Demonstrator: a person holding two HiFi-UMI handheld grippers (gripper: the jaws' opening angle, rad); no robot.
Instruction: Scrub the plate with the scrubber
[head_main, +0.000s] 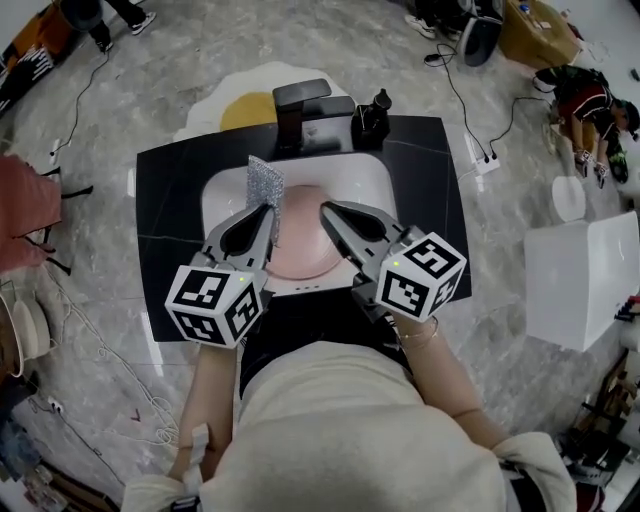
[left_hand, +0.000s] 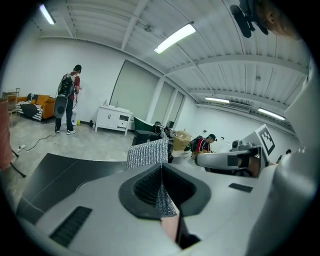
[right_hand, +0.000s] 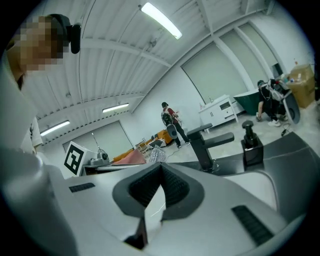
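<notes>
A pink plate (head_main: 303, 245) lies in the white sink basin (head_main: 225, 185). My left gripper (head_main: 270, 210) hangs over the plate's left edge, shut on a silver mesh scrubber (head_main: 265, 183) that sticks up past its tips. In the left gripper view the scrubber (left_hand: 147, 152) is pinched between the jaws, with pink showing through the gap below. My right gripper (head_main: 325, 208) hovers over the plate's right half with its jaws shut. In the right gripper view the right gripper (right_hand: 160, 165) has its pads meeting and nothing between them. Neither gripper touches the plate.
The basin sits in a black counter (head_main: 175, 200). A black faucet (head_main: 300, 100) and a black soap dispenser (head_main: 375, 112) stand at its back edge. A white box (head_main: 580, 280) stands on the floor to the right. Cables and other people are farther off.
</notes>
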